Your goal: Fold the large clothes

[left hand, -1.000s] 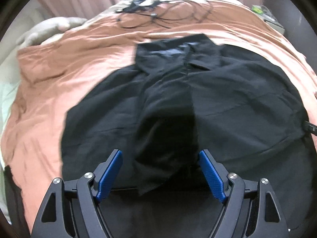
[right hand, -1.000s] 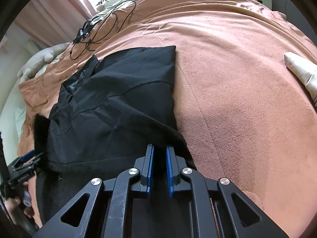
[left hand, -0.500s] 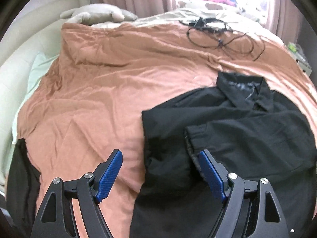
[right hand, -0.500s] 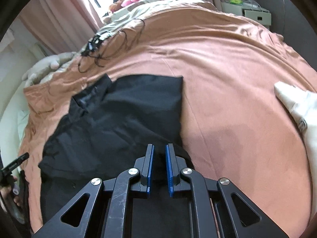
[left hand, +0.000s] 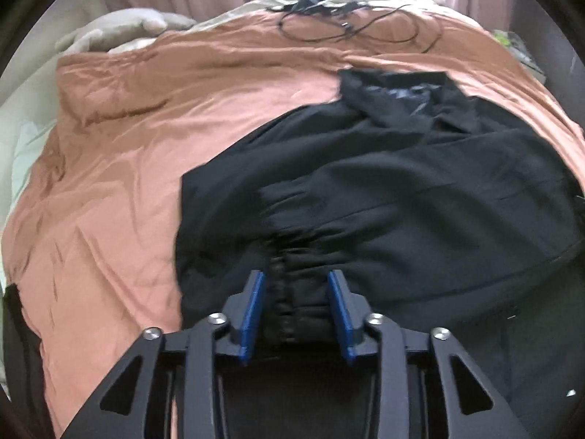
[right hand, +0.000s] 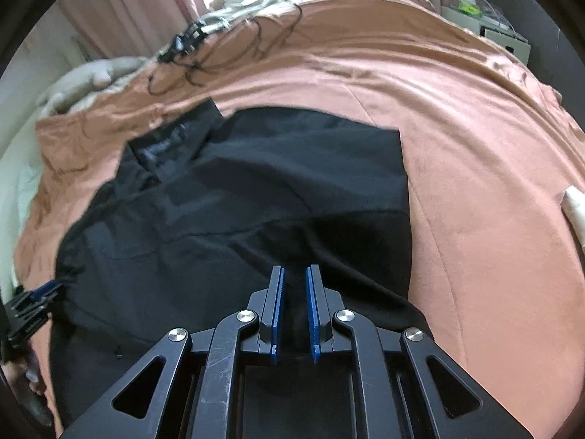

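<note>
Pink curtains back a bed (left hand: 153, 153) whose near edge carries a black jacket (left hand: 420, 190); the left claw (left hand: 296, 303) has just been closing on its gathered cuff, the right claw (right hand: 294, 311) pinches the hem, so next fold it over

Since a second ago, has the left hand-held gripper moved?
Yes. The left hand-held gripper swung out over the brown bedspread, then back right onto the black jacket; its jaws have just been closing around the gathered cuff.
</note>
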A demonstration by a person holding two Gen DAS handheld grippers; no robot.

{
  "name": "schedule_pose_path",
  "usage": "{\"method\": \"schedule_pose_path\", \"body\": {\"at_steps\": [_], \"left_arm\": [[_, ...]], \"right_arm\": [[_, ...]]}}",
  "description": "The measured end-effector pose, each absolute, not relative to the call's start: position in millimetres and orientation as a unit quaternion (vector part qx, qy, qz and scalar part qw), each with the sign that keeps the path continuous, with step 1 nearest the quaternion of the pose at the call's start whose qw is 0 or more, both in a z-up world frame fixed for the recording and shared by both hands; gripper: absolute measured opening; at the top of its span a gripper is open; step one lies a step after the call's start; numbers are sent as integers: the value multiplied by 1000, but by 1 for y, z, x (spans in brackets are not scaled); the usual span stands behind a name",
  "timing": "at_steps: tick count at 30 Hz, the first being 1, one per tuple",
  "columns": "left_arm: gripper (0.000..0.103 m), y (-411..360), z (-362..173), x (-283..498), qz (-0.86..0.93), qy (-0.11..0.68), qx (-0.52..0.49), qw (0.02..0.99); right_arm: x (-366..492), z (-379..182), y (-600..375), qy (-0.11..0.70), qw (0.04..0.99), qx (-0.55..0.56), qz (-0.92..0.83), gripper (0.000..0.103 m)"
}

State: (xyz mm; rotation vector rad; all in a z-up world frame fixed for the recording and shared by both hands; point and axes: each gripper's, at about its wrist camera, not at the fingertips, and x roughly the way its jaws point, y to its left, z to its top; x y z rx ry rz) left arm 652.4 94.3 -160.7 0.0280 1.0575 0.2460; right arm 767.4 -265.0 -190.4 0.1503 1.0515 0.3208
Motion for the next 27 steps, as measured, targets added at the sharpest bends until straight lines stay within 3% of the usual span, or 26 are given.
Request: {"method": "schedule_pose_path", "body": {"at_steps": [1, 3, 9, 11, 13, 14, 16, 18, 21, 25, 27], "left_arm": [[30, 101, -163, 650, 125, 505, 11, 854], [16, 120, -171, 646, 149, 519, 1, 842], [15, 139, -174, 635, 147, 536, -4, 831], [15, 141, -164, 631, 147, 529, -21, 836], [16, 145, -152, 624, 142, 511, -36, 847], [16, 146, -146, 620, 140, 505, -39, 851], [23, 147, -136, 611, 136, 498, -44, 856], [48, 150, -127, 599, 130, 493, -54, 859], [72, 154, -116, 582, 129, 479, -66, 866], [87, 155, -100, 553, 116, 463, -98, 873], [89, 155, -92, 535, 111, 454, -112, 877]], "right_arm": [[769, -196, -265, 506, 846, 74, 151, 11], [771, -204, -265, 511, 843, 80, 148, 11], [768, -199, -265, 521, 837, 82, 147, 15], [763, -192, -267, 521, 836, 85, 151, 23], [751, -180, -273, 507, 843, 89, 158, 44], [746, -174, -275, 499, 847, 88, 160, 49], [734, -161, -280, 482, 858, 77, 160, 64], [723, -151, -286, 471, 865, 67, 161, 67], [709, -143, -296, 473, 863, 72, 162, 74], [687, -128, -315, 466, 866, 91, 155, 95], [675, -122, -324, 460, 869, 103, 154, 98]]}}
